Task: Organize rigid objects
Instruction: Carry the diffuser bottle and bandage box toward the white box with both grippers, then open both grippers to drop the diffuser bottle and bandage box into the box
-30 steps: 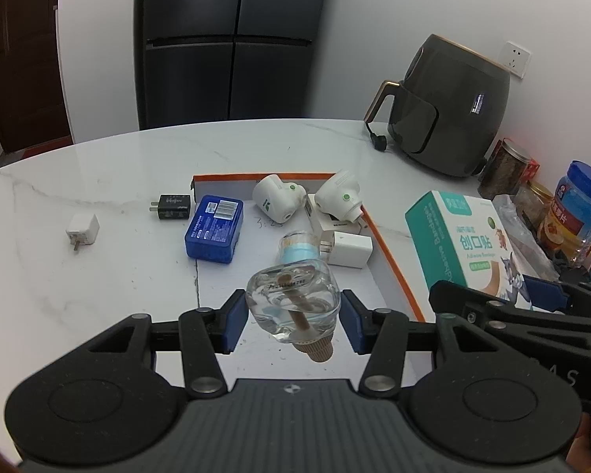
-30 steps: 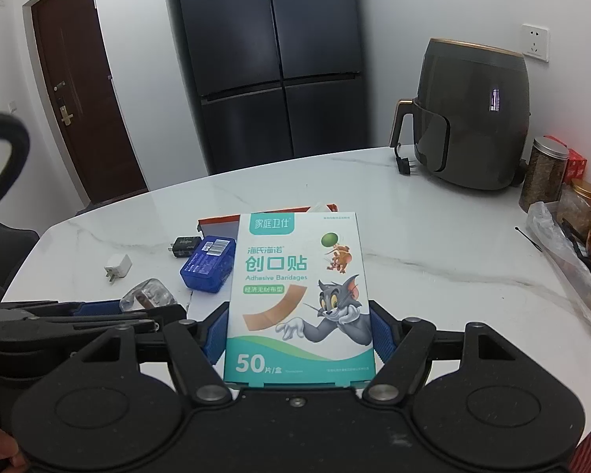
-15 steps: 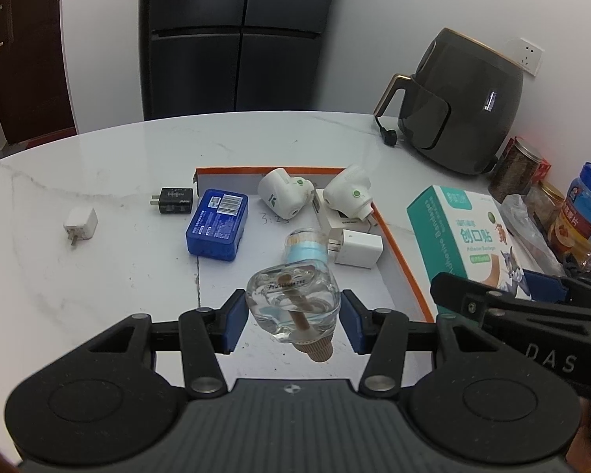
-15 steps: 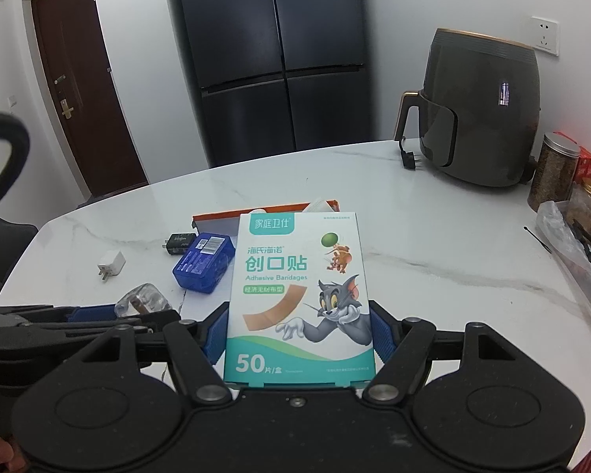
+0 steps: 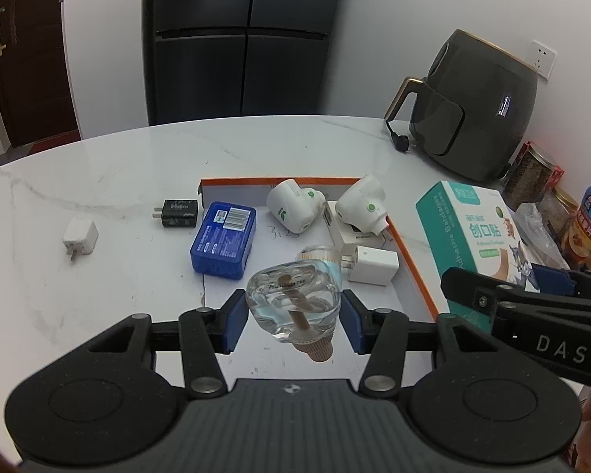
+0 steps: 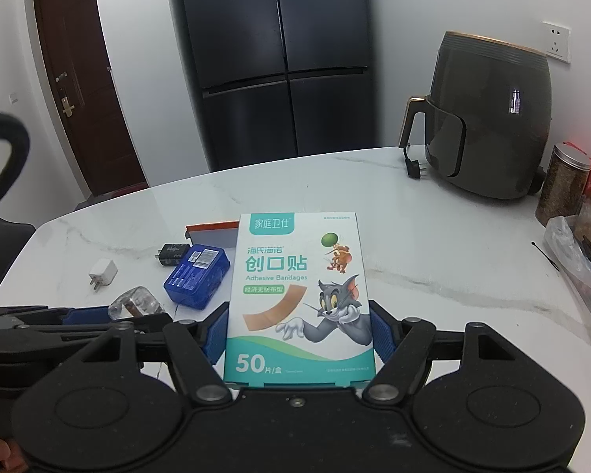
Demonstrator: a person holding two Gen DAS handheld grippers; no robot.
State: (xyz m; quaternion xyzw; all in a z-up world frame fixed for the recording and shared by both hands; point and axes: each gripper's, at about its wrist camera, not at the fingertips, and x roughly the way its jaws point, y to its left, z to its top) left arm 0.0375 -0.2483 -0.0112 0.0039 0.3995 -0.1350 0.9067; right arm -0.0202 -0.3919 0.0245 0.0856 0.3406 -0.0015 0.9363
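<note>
My left gripper (image 5: 293, 315) is shut on a clear glass refill bottle (image 5: 295, 299) and holds it above the near part of an orange-edged shallow tray (image 5: 413, 272). The tray holds two white plug-in units (image 5: 291, 209), (image 5: 360, 205) and white chargers (image 5: 374, 265). A blue box (image 5: 222, 244) lies across the tray's left edge. My right gripper (image 6: 297, 335) is shut on a bandage box (image 6: 297, 299), held upright to the right of the tray; the box also shows in the left wrist view (image 5: 476, 244).
A black charger (image 5: 177, 213) and a white charger (image 5: 78, 239) lie on the marble table (image 5: 98, 295) left of the tray. A dark air fryer (image 5: 472, 110) stands at the back right, with jars (image 5: 536, 175) and a plastic bag (image 6: 583, 272) along the right edge.
The left gripper has lifted and drawn back a little with the bottle. The right gripper has risen slightly with the bandage box. Both grips are unchanged.
</note>
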